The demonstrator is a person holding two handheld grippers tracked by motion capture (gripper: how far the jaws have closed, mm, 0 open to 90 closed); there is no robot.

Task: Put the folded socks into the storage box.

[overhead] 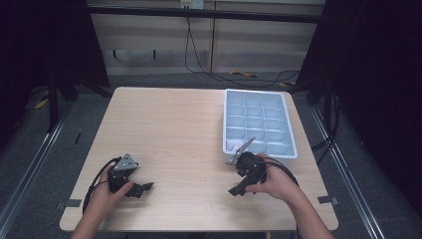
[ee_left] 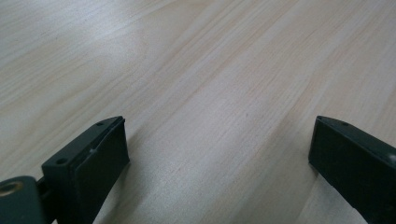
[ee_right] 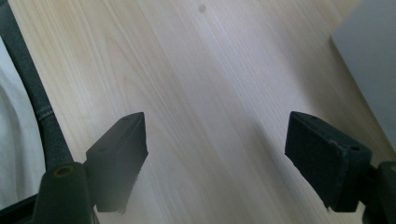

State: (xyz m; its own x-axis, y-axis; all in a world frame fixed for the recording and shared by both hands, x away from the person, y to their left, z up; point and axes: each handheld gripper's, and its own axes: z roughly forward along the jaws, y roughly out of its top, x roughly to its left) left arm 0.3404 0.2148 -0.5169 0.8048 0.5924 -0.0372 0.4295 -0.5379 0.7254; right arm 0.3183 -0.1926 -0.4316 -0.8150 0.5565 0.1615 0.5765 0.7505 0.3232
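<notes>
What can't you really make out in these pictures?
- Ice tray, near-left corner: in the high view the right claw and its grey plate cover it, so what the white patch there is stays unclear.
- Same tray in the right claw view: cut off by the frame edge, a blurred grey slab only.
- Compartments: too small to tell whether any hold something.
- Left claw: partly hidden by the hand.

Black right claw point(overhead: 238, 190), black left claw point(overhead: 144, 188); pale wood-grain counter point(overhead: 174, 129) beneath both; light blue-white grid tray point(overhead: 259, 123) just beyond right claw.
</notes>
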